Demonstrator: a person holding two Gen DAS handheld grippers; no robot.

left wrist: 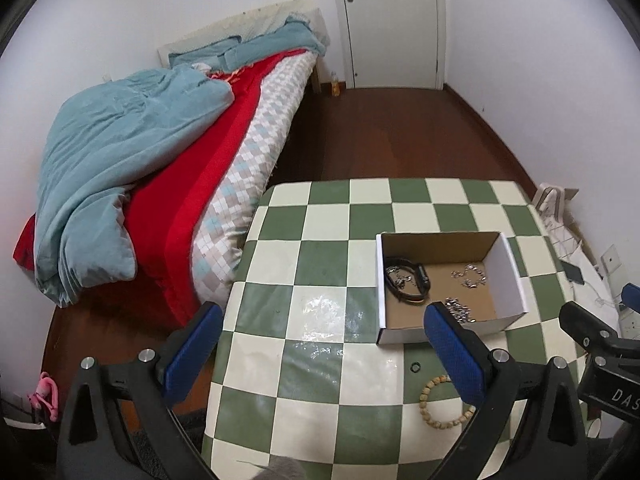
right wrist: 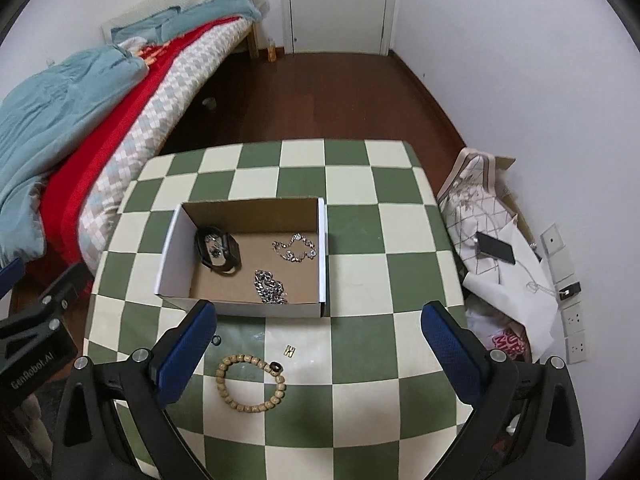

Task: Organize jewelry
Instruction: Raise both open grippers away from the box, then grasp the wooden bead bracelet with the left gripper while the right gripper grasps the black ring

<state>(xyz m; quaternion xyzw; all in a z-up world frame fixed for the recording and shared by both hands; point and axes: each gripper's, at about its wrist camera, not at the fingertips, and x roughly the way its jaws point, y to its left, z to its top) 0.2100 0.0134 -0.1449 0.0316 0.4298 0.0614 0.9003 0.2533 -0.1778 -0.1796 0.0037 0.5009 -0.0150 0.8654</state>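
An open cardboard box (right wrist: 245, 309) (left wrist: 516, 280) sits on the green-and-cream checked table (right wrist: 352, 240) (left wrist: 320, 240). Inside lie a black band (right wrist: 218, 254) (left wrist: 408, 280), a silver bracelet (right wrist: 295, 248) (left wrist: 468, 275) and a silver chain (right wrist: 270, 287) (left wrist: 458, 309). A wooden bead bracelet (right wrist: 250, 382) (left wrist: 440, 404), a small gold earring (right wrist: 289, 351) and a small dark ring (right wrist: 216, 339) (left wrist: 415, 367) lie on the table in front of the box. My right gripper (right wrist: 316, 332) is open above them. My left gripper (left wrist: 322, 334) is open and empty, left of the box.
A bed (left wrist: 160, 160) with blue and red bedding stands left of the table. A pile of cloth, paper and a phone (right wrist: 494, 248) lies to the right against the wall. A door (right wrist: 338, 0) and wooden floor are beyond.
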